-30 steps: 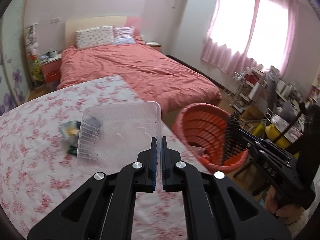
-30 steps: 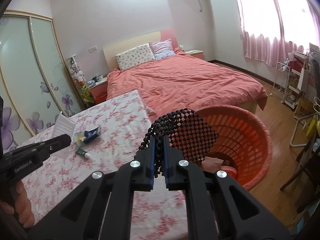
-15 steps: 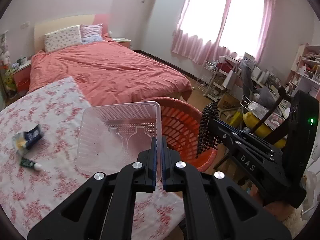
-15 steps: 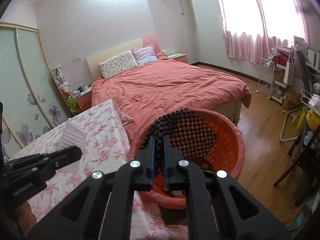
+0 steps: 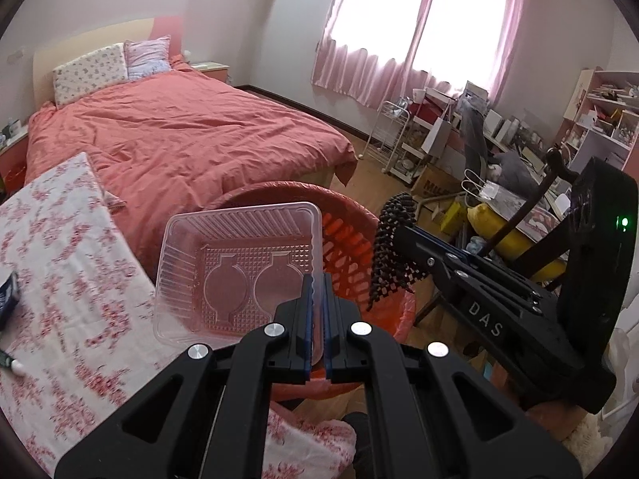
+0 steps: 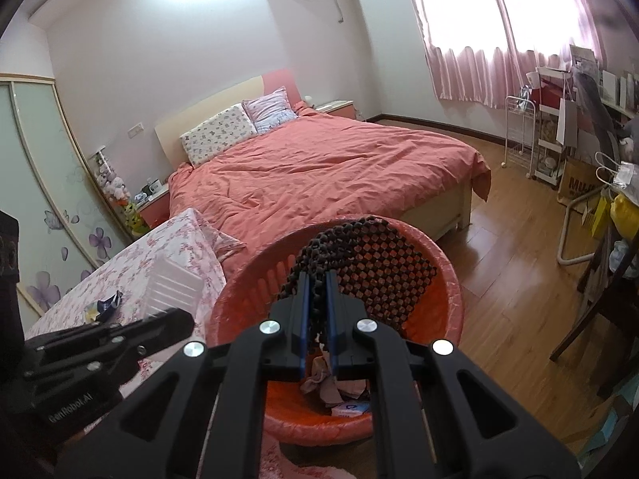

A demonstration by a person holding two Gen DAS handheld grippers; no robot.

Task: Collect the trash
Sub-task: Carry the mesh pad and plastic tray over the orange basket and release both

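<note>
Both grippers are matte black plastic with angular, cut-out link arms. On the left gripper point(image 5: 315, 311), four round silver screw heads sit across the linkage, and blue pads line the inner faces of its two flat fingers. The right gripper point(image 6: 317, 311) has the same build, screws and blue pads. Seen from the side, its body carries white "DAS" lettering and a green light glows on its rear housing. The left one's side reads "GenRobot.AI".
</note>
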